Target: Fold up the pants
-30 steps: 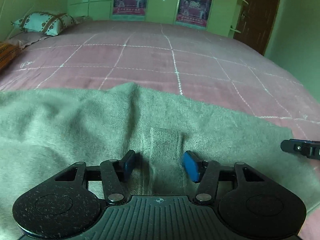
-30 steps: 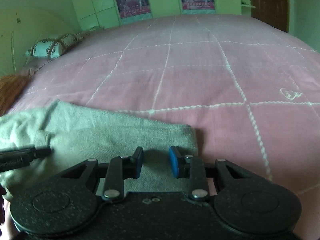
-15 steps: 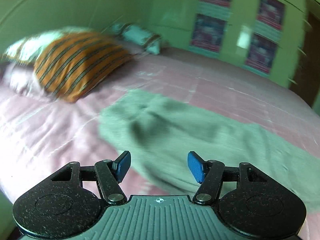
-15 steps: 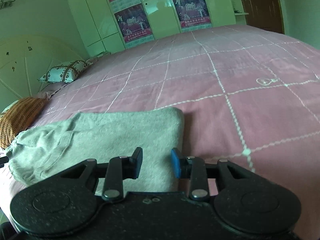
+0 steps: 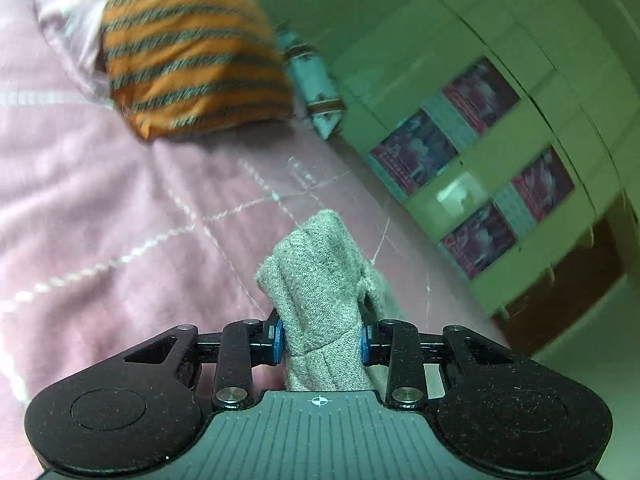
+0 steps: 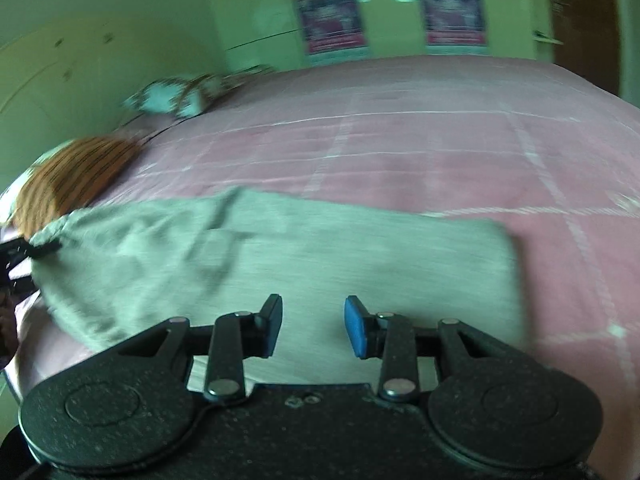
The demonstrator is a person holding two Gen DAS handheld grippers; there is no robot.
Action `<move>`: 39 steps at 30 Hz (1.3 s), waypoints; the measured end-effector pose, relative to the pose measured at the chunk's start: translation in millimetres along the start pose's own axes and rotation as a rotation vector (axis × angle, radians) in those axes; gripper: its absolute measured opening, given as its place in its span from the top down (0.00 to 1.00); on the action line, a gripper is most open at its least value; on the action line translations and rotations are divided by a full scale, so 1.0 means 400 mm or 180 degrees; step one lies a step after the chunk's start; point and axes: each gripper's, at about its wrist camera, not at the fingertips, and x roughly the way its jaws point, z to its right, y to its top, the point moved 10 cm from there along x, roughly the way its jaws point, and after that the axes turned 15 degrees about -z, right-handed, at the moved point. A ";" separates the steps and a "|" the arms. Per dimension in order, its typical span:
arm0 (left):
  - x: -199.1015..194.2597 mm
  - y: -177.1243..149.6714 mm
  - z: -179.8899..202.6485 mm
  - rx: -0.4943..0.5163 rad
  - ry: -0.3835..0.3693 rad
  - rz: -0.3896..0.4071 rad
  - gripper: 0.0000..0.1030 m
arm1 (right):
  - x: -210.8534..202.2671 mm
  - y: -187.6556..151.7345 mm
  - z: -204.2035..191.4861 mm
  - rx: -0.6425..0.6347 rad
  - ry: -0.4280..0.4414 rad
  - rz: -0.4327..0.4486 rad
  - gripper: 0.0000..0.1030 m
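- The left tongs (image 5: 321, 338) are clamped on a bunched end of the grey pants (image 5: 320, 292), the knit fabric standing up between the two blue pads (image 5: 277, 340) and rising past them.
- In the right wrist view the rest of the pants (image 6: 280, 256) lie spread flat across the near part of the bed (image 6: 440, 152), a long grey strip running from the left edge toward the right.
- The left tongs (image 6: 38, 249) appear there as a dark shape at the far left end of the pants, apparently gripping that end, though the blur makes it hard to be sure.
- The right tongs (image 6: 313, 326) stand apart with nothing between them, over the near edge of the grey fabric; whether the tips touch it cannot be told.
- The bed (image 5: 100, 220) wears a pink quilted cover with pale stitched lines forming a large grid.
- An orange pillow with dark stripes (image 5: 192, 52) lies at the head of the bed, resting on a pale pink pillow (image 5: 68, 20); a white patterned bolster (image 5: 316, 84) lies just beyond it.
- The orange pillow (image 6: 76, 176) and the patterned bolster (image 6: 176, 94) also show at the left of the right wrist view.
- Light green wardrobe doors (image 5: 460, 52) line the far wall, hung with purple-red posters (image 5: 480, 94).
- A dark brown door (image 6: 580, 20) stands at the right end of that wall.
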 end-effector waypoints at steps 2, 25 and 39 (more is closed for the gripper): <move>-0.009 0.002 -0.019 -0.0045 -0.0017 0.0000 0.67 | 0.025 0.015 -0.069 -0.0186 0.0040 -0.0020 0.74; -0.059 -0.065 0.428 0.1202 -0.0096 0.0156 0.64 | -0.133 -0.033 0.172 0.0884 0.0064 0.0421 0.65; 0.162 -0.606 0.990 0.2590 -0.0563 -0.0844 0.63 | -0.226 -0.147 0.487 0.1725 0.0149 0.0601 0.62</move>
